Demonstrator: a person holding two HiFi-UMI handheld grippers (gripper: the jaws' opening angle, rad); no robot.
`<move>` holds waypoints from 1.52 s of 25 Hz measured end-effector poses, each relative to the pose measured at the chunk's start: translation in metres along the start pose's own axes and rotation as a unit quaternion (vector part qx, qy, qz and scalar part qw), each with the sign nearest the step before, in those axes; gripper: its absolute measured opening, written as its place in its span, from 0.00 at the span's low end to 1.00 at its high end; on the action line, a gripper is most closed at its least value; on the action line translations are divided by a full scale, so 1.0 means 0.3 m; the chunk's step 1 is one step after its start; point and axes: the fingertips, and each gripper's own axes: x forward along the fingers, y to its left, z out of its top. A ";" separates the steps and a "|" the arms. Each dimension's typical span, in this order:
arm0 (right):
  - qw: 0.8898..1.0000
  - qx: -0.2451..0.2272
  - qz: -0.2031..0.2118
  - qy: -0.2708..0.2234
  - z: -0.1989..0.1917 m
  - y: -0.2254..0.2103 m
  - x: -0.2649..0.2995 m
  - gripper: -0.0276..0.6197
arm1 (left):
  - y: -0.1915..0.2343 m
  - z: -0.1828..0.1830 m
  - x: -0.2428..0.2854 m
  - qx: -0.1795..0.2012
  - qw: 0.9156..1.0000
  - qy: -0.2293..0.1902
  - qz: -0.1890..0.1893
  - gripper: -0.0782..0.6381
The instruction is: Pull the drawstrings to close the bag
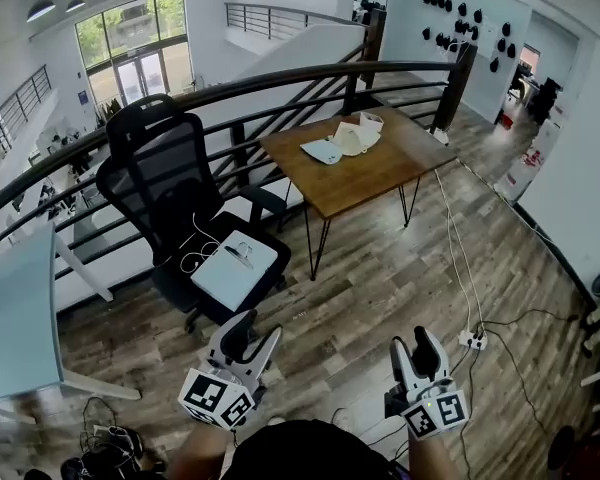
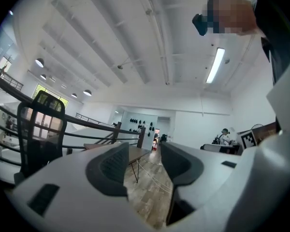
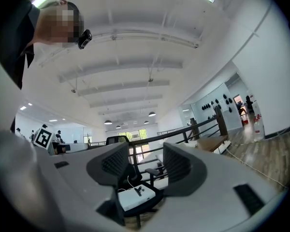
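Observation:
A cream drawstring bag (image 1: 356, 136) lies crumpled on the wooden table (image 1: 380, 173) far ahead, with a pale blue flat item (image 1: 322, 151) beside it. Both grippers are held low near my body, far from the table. My left gripper (image 1: 258, 328) stands open with nothing between its fingers; in the left gripper view the left gripper (image 2: 144, 161) points up at the room and the distant table (image 2: 134, 152). My right gripper (image 1: 413, 343) is open and empty too; in the right gripper view the right gripper (image 3: 146, 167) frames the chair seat.
A black office chair (image 1: 165, 193) stands between me and the table, carrying a white flat box (image 1: 235, 268) and a white cable. A dark railing (image 1: 280, 83) runs behind it. A white desk (image 1: 15, 313) is at left. A power strip (image 1: 472, 341) and cables lie on the floor at right.

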 end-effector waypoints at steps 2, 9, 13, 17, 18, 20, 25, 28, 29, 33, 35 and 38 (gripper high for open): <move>1.000 0.003 -0.010 -0.001 -0.003 0.021 -0.011 0.37 | 0.006 -0.002 -0.016 -0.003 1.000 0.005 -0.010 0.39; 0.999 -0.015 -0.033 0.004 -0.017 0.097 -0.024 0.54 | 0.056 -0.011 -0.053 0.005 1.000 0.009 -0.011 0.56; 0.999 -0.023 -0.041 0.008 -0.025 0.097 -0.013 0.54 | 0.074 -0.025 -0.044 0.002 1.000 0.020 -0.018 0.57; 1.000 -0.014 -0.026 0.005 -0.029 0.061 0.065 0.53 | 0.109 -0.020 -0.014 0.006 1.000 0.010 -0.001 0.57; 1.000 -0.011 -0.019 0.004 -0.029 0.050 0.088 0.53 | 0.117 -0.018 0.000 0.006 1.000 0.008 0.004 0.57; 1.000 -0.008 -0.010 0.000 -0.020 0.021 0.128 0.53 | 0.118 -0.011 0.041 0.009 1.000 0.009 0.006 0.57; 1.000 -0.004 0.008 -0.007 0.018 -0.119 0.220 0.50 | 0.081 0.004 0.185 0.025 1.000 0.010 0.002 0.57; 1.000 -0.001 0.010 -0.018 0.045 -0.215 0.260 0.49 | 0.071 0.006 0.286 0.026 1.000 0.007 0.005 0.57; 1.000 0.000 0.008 -0.022 0.055 -0.250 0.268 0.49 | 0.065 0.008 0.321 0.030 1.000 0.004 0.006 0.57; 1.000 0.001 0.003 -0.030 0.095 -0.395 0.281 0.48 | 0.032 0.014 0.457 0.040 0.999 -0.006 0.016 0.57; 1.000 0.004 -0.001 -0.030 0.108 -0.464 0.283 0.48 | 0.015 0.008 0.517 0.038 0.999 -0.005 0.019 0.57; 1.000 0.013 -0.010 -0.026 0.116 -0.564 0.281 0.47 | -0.008 -0.010 0.597 0.037 0.999 -0.004 0.027 0.57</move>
